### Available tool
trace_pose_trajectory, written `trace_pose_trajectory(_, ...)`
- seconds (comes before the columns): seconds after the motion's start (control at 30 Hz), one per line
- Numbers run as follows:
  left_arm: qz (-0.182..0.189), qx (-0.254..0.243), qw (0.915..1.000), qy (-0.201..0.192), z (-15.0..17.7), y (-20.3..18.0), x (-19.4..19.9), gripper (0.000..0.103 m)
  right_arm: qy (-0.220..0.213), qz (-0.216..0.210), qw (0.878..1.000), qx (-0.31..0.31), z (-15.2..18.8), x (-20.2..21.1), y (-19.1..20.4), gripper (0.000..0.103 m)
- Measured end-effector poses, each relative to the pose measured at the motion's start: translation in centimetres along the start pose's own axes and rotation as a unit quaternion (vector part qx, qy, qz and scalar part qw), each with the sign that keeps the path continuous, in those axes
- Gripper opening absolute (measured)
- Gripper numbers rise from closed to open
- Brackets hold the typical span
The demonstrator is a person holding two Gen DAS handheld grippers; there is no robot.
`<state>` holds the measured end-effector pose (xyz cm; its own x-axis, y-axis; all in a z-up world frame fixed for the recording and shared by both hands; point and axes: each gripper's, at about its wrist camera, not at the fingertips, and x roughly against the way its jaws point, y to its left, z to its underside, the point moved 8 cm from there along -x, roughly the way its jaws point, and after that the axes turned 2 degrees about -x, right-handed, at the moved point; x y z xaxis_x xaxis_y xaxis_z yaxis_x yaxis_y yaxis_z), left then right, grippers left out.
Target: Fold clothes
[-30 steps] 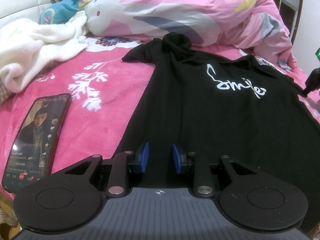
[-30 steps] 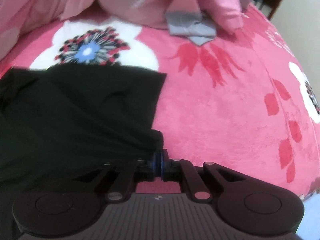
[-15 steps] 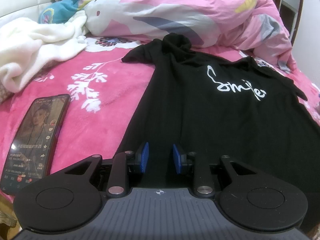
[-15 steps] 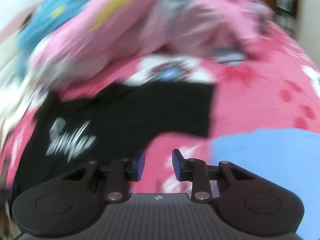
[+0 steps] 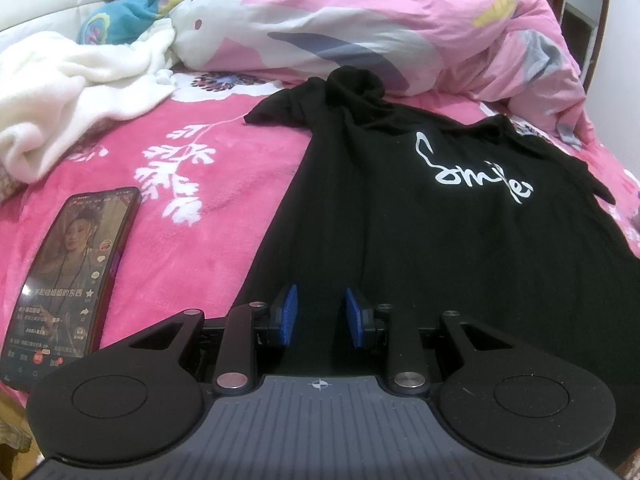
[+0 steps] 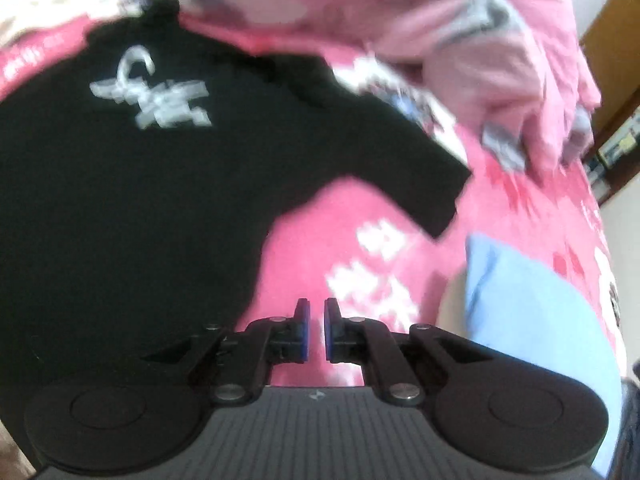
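Note:
A black T-shirt [image 5: 440, 220] with white script lettering lies spread face up on the pink floral bedspread [image 5: 208, 184]. My left gripper [image 5: 318, 314] hovers open over the shirt's near hem, nothing between its blue pads. In the blurred right wrist view the same T-shirt [image 6: 140, 168] fills the left side, and its right sleeve [image 6: 424, 188] lies stretched out flat toward the right. My right gripper [image 6: 316, 320] is over bare bedspread just right of the shirt's side edge, its pads a narrow gap apart and holding nothing.
A lit phone [image 5: 68, 280] lies on the bed left of the shirt. A white fleece blanket [image 5: 72, 84] sits far left, and a bunched pink duvet [image 5: 360, 36] lies behind the shirt. Light blue fabric [image 6: 536, 312] lies to the right of my right gripper.
My right gripper let go of the sleeve, pulled back toward the shirt's side, and its jaws have narrowed again. The sleeve now lies flat. My left gripper has not moved.

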<state>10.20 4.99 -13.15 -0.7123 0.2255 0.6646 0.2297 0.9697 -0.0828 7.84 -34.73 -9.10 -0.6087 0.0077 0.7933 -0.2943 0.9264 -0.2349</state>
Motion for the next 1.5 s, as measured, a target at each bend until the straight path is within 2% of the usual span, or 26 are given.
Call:
trace_pose_trajectory(0.07, -0.001, 0.001, 1.0000, -0.001, 0.0, 0.0, 0.0, 0.027, -0.026, -0.035, 0.999, 0.029, 0.1, 0.1, 2.6, 0.007)
trace_pose_trajectory(0.13, -0.002, 0.001, 1.0000, -0.002, 0.1, 0.0, 0.0, 0.027, 0.011, -0.022, 0.997, 0.076, 1.7, -1.7, 4.2, 0.005)
trace_pose_trajectory(0.27, 0.001, -0.001, 1.0000, -0.004, 0.1, 0.1, 0.1, 0.027, 0.046, 0.035, 0.998, 0.011, 2.9, -2.2, 0.3, 0.008)
trace_pose_trajectory(0.3, 0.002, -0.001, 1.0000, -0.005, 0.1, 0.1, 0.1, 0.027, 0.043, 0.053, 0.998, -0.006, 2.6, -1.9, -0.8, 0.008)
trace_pose_trajectory(0.4, 0.002, -0.001, 1.0000, -0.006, 0.1, 0.1, 0.0, 0.027, -0.003, 0.032, 0.999, -0.030, -0.2, -1.5, -0.9, 0.008)
trace_pose_trajectory(0.5, 0.001, -0.001, 1.0000, -0.005, 0.1, 0.0, 0.1, 0.027, -0.036, -0.019, 0.998, -0.046, -3.0, -3.7, 0.5, 0.008)
trace_pose_trajectory(0.53, 0.003, 0.002, 1.0000, -0.006, 0.1, 0.1, 0.1, 0.027, -0.027, -0.031, 0.998, -0.057, -3.1, -4.9, 0.5, 0.006)
trace_pose_trajectory(0.57, 0.005, 0.005, 1.0000, -0.006, 0.1, 0.2, 0.1, 0.028, -0.007, -0.023, 0.998, -0.063, -2.9, -6.4, 0.4, 0.006)
trace_pose_trajectory(0.67, 0.010, 0.018, 0.9997, -0.009, 0.2, 0.4, 0.1, 0.028, 0.016, -0.014, 0.993, -0.114, -1.9, -6.8, -2.0, 0.007)
trace_pose_trajectory(0.7, 0.012, 0.020, 0.9997, -0.012, 0.2, 0.5, 0.1, 0.028, 0.027, 0.020, 0.991, -0.128, -1.8, -6.4, -3.1, 0.006)
trace_pose_trajectory(0.77, 0.011, 0.016, 0.9997, -0.015, 0.3, 0.4, 0.1, 0.028, 0.015, 0.063, 0.992, -0.112, -2.3, -5.4, -4.2, 0.010)
trace_pose_trajectory(0.8, 0.010, 0.012, 0.9997, -0.017, 0.3, 0.3, 0.1, 0.028, 0.004, 0.055, 0.991, -0.124, -3.0, -5.2, -4.5, 0.010)
trace_pose_trajectory(0.87, 0.006, 0.006, 0.9998, -0.018, 0.4, 0.2, 0.2, 0.028, -0.020, 0.002, 0.986, -0.164, -4.4, -5.4, -4.2, 0.009)
trace_pose_trajectory(1.1, 0.006, 0.006, 0.9999, -0.015, 0.3, 0.3, 0.1, 0.028, -0.004, 0.042, 0.960, -0.277, -4.3, -9.6, -8.1, 0.007)
trace_pose_trajectory(1.2, 0.009, 0.006, 0.9998, -0.015, 0.3, 0.4, 0.1, 0.028, -0.047, 0.025, 0.958, -0.281, -4.2, -5.0, -8.5, 0.009)
trace_pose_trajectory(1.27, 0.011, 0.006, 0.9998, -0.015, 0.3, 0.4, 0.1, 0.028, -0.056, -0.015, 0.964, -0.261, -3.4, -2.4, -6.5, 0.010)
trace_pose_trajectory(1.33, 0.010, 0.005, 0.9998, -0.016, 0.4, 0.3, 0.1, 0.028, -0.050, -0.061, 0.971, -0.225, -2.1, -0.5, -3.5, 0.010)
trace_pose_trajectory(1.37, 0.009, 0.006, 0.9998, -0.016, 0.4, 0.3, 0.1, 0.028, -0.034, -0.077, 0.975, -0.207, -0.6, -0.1, -2.2, 0.009)
trace_pose_trajectory(1.43, 0.011, 0.012, 0.9998, -0.015, 0.4, 0.4, 0.1, 0.028, 0.021, -0.080, 0.978, -0.192, 3.1, -0.6, -0.2, 0.009)
trace_pose_trajectory(1.47, 0.013, 0.015, 0.9997, -0.014, 0.3, 0.5, 0.1, 0.028, 0.042, -0.070, 0.978, -0.194, 5.1, -0.7, 0.0, 0.005)
trace_pose_trajectory(1.5, 0.016, 0.019, 0.9996, -0.012, 0.3, 0.6, 0.1, 0.028, 0.044, -0.053, 0.976, -0.208, 6.5, 0.0, -0.6, 0.004)
